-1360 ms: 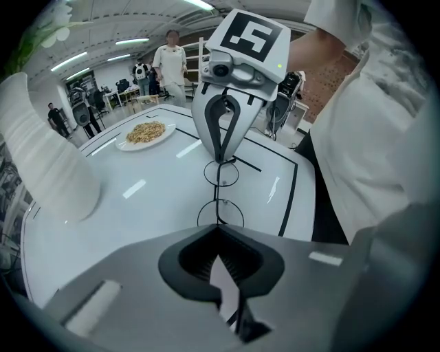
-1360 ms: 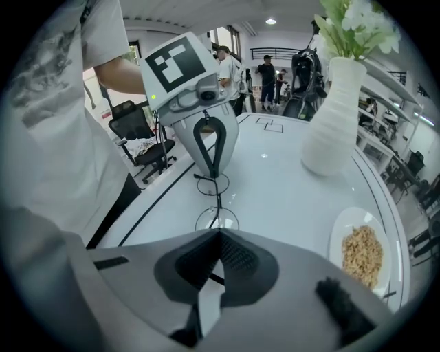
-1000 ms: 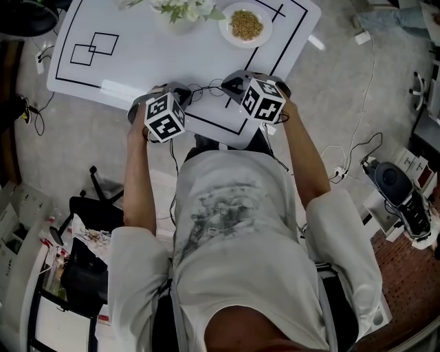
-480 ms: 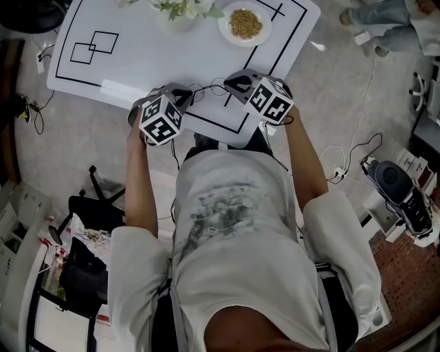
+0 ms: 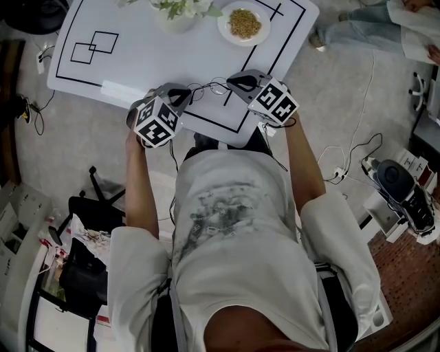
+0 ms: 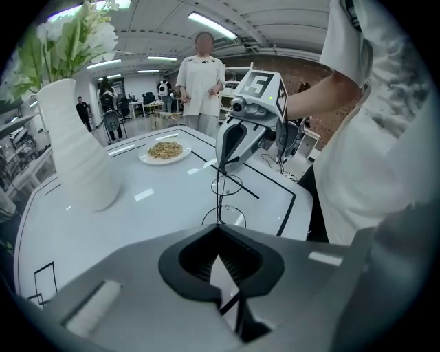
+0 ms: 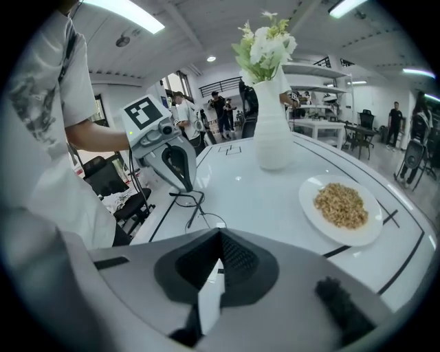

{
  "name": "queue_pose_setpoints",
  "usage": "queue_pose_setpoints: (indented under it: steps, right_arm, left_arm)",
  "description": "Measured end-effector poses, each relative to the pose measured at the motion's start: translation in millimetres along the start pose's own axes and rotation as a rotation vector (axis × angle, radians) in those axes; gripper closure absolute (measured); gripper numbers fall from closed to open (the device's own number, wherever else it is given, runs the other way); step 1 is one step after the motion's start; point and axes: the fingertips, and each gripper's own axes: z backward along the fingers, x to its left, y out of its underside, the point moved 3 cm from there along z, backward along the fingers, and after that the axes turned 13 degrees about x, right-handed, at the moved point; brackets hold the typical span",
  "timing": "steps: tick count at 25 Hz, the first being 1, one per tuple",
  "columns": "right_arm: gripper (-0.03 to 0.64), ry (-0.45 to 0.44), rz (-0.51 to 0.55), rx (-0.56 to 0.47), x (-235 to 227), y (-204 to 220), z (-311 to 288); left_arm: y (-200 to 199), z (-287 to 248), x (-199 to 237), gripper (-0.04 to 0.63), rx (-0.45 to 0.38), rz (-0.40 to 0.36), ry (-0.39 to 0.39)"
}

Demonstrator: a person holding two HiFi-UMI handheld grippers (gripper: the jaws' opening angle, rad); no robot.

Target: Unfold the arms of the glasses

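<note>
In the head view the glasses (image 5: pixel 208 87) sit over the near edge of the worktop (image 5: pixel 137 62), well to the person's side of the white vase (image 5: pixel 177 19). They are strung between the left gripper (image 5: pixel 182 91) and the right gripper (image 5: pixel 232 82), so neither hand is the nearer one. In the left gripper view the left gripper (image 6: pixel 218 230) has its fingers pressed together on a thin wire arm that runs straight ahead from them. The two round rims lie one beyond the other along that line, to the right of the vase (image 6: pixel 75 148), and the far end meets the tip of the right gripper (image 6: pixel 221 163). The frame's long axis therefore seems to run from one gripper to the other. In the right gripper view the right gripper (image 7: pixel 220 234) also has its fingers closed tight, apparently on a fine wire. This wire leads left of the vase (image 7: pixel 273 134) toward the left gripper (image 7: pixel 187 187), whose tip pinches a darker arm. The unfolding probably depends on swinging each held arm outward, away from the rims.
</note>
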Motion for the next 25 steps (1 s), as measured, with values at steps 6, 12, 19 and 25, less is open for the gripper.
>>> queue_pose_setpoints:
  steps: [6,12,19,25]
  right_arm:
    - [0.603,0.012,-0.017,-0.011,0.0,2.9,2.8]
    - [0.602,0.069,0.158,0.058,7.0,-6.2,4.5]
    - [0.6,0.101,0.289,0.094,14.1,-19.2,8.9]
    - [0.525,0.101,0.395,0.137,21.0,-27.4,10.2]
  left_arm:
    - [2.2,5.3,4.2,0.589,-0.017,0.02,-0.012]
    - [3.1,11.7,3.3,0.589,-0.006,-0.008,-0.022]
    - [2.4,22.3,3.8,0.589,-0.007,-0.03,-0.038]
    - [-0.2,29.7,2.0,0.589,-0.007,-0.052,-0.04]
